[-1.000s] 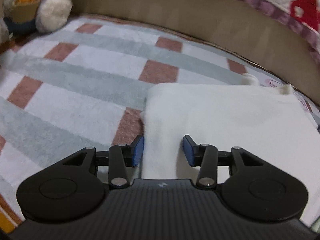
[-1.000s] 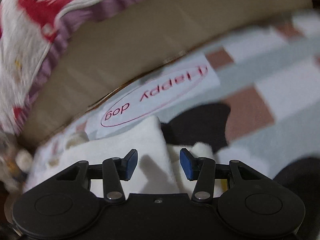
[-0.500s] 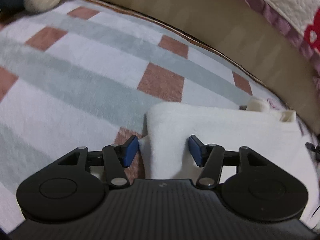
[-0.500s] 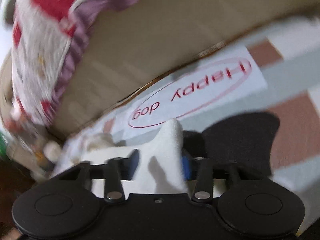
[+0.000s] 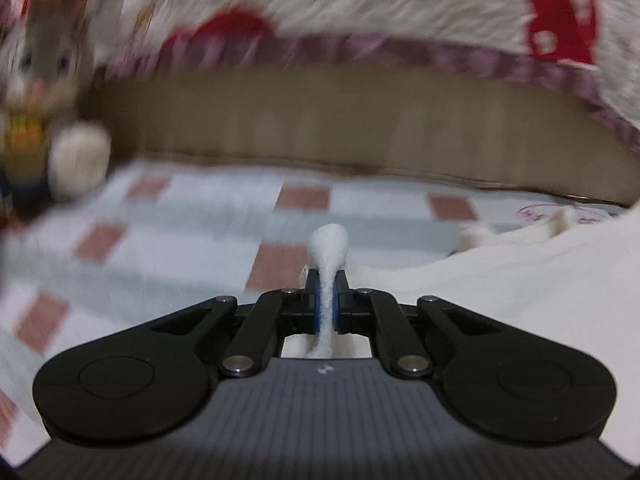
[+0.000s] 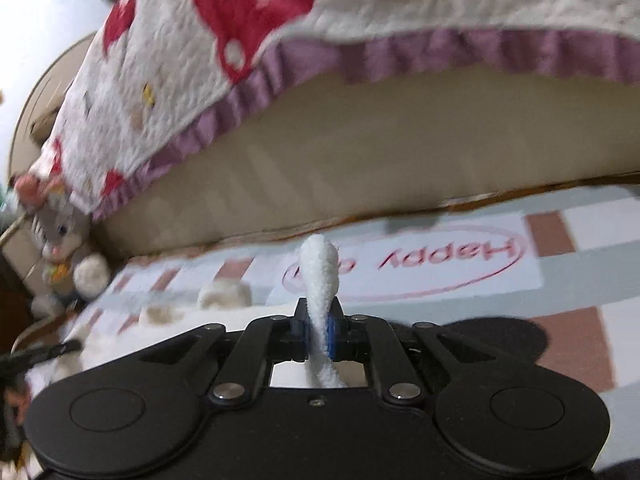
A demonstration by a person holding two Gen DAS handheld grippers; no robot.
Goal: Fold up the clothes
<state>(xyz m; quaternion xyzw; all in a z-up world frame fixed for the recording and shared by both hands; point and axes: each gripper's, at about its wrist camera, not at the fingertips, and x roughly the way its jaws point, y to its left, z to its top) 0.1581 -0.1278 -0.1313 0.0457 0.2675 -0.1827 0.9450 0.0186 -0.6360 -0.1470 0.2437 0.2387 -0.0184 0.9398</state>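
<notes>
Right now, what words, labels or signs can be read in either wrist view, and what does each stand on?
"Happy": red letters, upside down in the right wrist view, inside a red oval on the white patch of the checked blanket.
Second word in that oval: mostly hidden behind the white garment; unreadable.
Same oval in the left wrist view: too blurred to read.
Small mark on the gripper body: a logo, not text.

White fleecy garment [image 5: 520,280] lies on the checked blanket [image 5: 180,220], its edge pinched up into two tufts.
</notes>
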